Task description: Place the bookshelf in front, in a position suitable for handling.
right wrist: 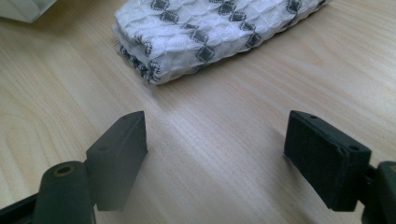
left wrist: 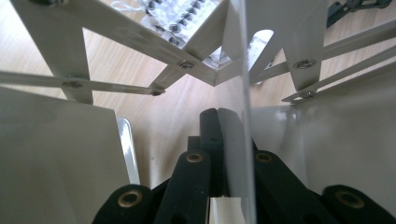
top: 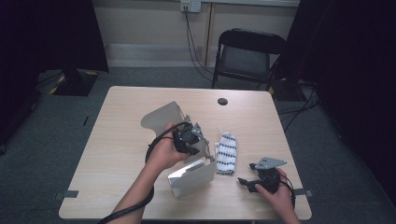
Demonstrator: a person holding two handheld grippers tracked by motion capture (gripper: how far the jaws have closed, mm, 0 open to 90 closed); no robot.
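Note:
A white folding box with hinged panels and thin metal struts lies half collapsed at the table's middle. My left gripper reaches into it from the left. In the left gripper view its jaws are shut on the edge of one thin white panel of the box. A folded white cloth with a dark pattern lies just right of the box and appears beyond the struts. My right gripper rests low near the front right, open and holding nothing, with the cloth a short way ahead.
The wooden table has a dark round hole near its far edge. A black folding chair stands behind the table. Cables hang from a wall socket, and dark curtains close off both sides.

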